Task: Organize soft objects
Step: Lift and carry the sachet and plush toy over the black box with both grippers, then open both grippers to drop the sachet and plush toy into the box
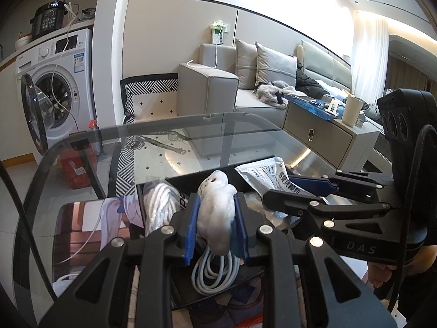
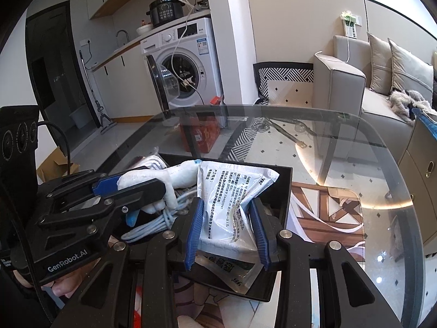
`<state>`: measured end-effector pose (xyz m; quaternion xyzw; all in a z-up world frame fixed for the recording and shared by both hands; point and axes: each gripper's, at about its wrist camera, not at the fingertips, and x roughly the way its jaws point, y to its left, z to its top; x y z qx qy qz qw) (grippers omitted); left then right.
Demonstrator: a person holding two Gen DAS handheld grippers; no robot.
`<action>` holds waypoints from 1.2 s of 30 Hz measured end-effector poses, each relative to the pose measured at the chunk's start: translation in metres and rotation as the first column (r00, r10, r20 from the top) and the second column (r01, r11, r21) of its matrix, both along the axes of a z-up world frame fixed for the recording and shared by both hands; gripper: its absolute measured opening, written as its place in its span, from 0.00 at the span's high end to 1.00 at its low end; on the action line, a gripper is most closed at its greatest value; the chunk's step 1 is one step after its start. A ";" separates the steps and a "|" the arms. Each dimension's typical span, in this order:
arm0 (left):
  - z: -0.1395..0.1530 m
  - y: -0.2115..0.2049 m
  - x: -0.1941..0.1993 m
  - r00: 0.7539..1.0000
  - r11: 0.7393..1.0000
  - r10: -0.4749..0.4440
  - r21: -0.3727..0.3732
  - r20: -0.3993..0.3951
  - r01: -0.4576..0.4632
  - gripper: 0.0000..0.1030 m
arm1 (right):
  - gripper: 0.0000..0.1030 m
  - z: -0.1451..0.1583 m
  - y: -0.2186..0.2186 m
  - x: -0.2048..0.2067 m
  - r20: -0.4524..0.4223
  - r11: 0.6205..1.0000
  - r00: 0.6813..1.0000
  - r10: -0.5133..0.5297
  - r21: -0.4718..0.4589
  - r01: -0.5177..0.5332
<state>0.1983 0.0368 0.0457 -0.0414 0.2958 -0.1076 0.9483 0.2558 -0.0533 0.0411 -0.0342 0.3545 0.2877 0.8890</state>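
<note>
Blue pads of the left gripper (image 1: 217, 224) pinched a white plush toy (image 1: 217, 210) at lower centre of the left wrist view, jaws pressed into its sides so the fluff bulged above and below. Plush judged very light, soft, compressible; mid-body grip looked secure, little slip risk, though loose pile could drag on the pads.

Right gripper (image 2: 228, 228) was closed on a printed sachet pack (image 2: 232, 199) at lower centre of its own view, the foil buckled between the pads. Pack judged light, crinkly, slick-skinned; a squeeze across the flat middle creases it, so a hold near a sealed edge would likely be firmer. A second sachet (image 2: 235, 269) lay flat beneath it.

Both items hung over a shallow black tray (image 2: 285, 191). Inside the tray: a coiled white cable (image 1: 211, 276) directly under the plush, and a bagged white rope (image 1: 161, 205) at its left. Cable judged springy, prone to snagging.

Tray rested on a printed mat (image 2: 327, 213) atop a round glass table (image 2: 382, 164); glass is hard and slippery, so the tray could slide if nudged.

Beyond, a washing machine (image 1: 54, 87) with its door open stood at upper left of the left view, a grey sofa (image 1: 245, 87) at centre right.
</note>
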 end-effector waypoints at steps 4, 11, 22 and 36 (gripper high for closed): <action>-0.005 -0.004 0.001 1.000 1.000 -0.002 0.010 -0.011 0.002 0.77 | 0.66 -0.006 0.003 0.005 -0.008 1.000 1.000 -0.006 -0.023 0.006; -0.009 -0.009 0.004 1.000 0.999 -0.006 0.033 -0.029 0.007 0.77 | 0.66 -0.010 0.010 0.008 0.021 0.997 1.000 -0.003 -0.076 0.005; -0.013 -0.012 0.000 0.999 0.998 -0.005 0.056 -0.049 0.008 0.76 | 0.47 -0.009 0.015 0.001 0.054 0.993 0.998 0.021 -0.116 -0.014; 0.011 -0.002 -0.042 0.998 0.996 0.065 0.056 0.022 -0.066 0.00 | 0.01 0.015 -0.035 -0.049 0.121 0.999 0.993 -0.001 -0.051 0.007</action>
